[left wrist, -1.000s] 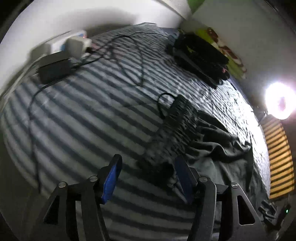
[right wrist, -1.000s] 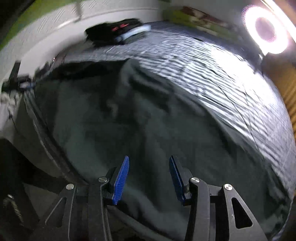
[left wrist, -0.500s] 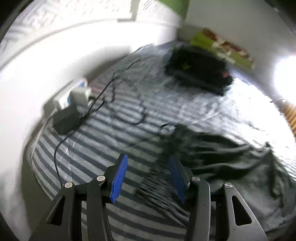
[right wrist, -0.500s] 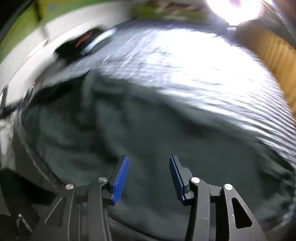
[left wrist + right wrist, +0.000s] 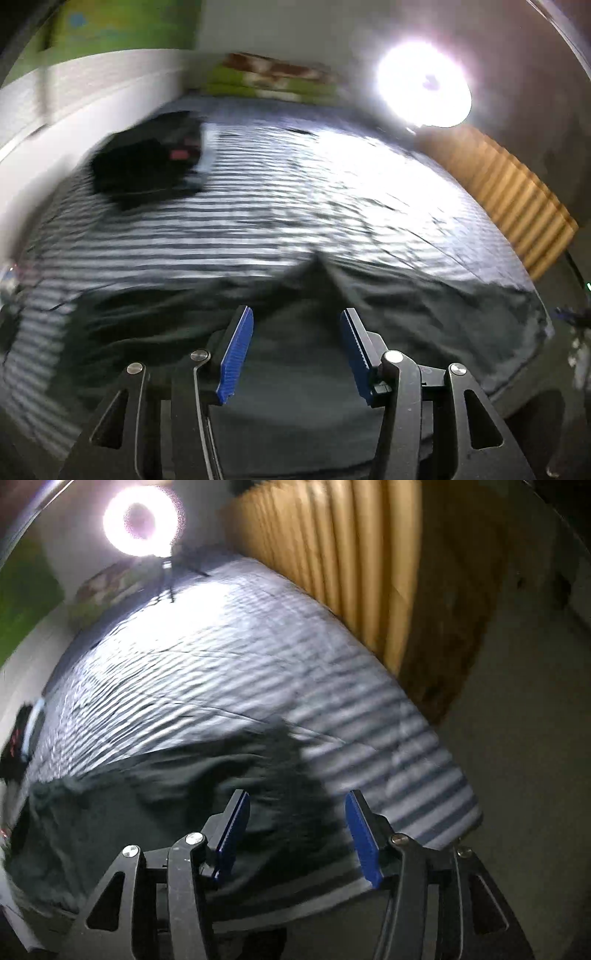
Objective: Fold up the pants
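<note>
Both views have swung from pants (image 5: 303,354) toward ring light (image 5: 423,83).

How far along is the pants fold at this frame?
Nothing looks folded: the dark pants lie rumpled on the striped bedsheet. Nothing is in hand; the left tool is open above them, and the right tool is opening, empty. Flattening and every fold remain.

Left tool (image 5: 295,350) jaws apart, empty; right tool (image 5: 295,834) jaws opening, empty.
</note>
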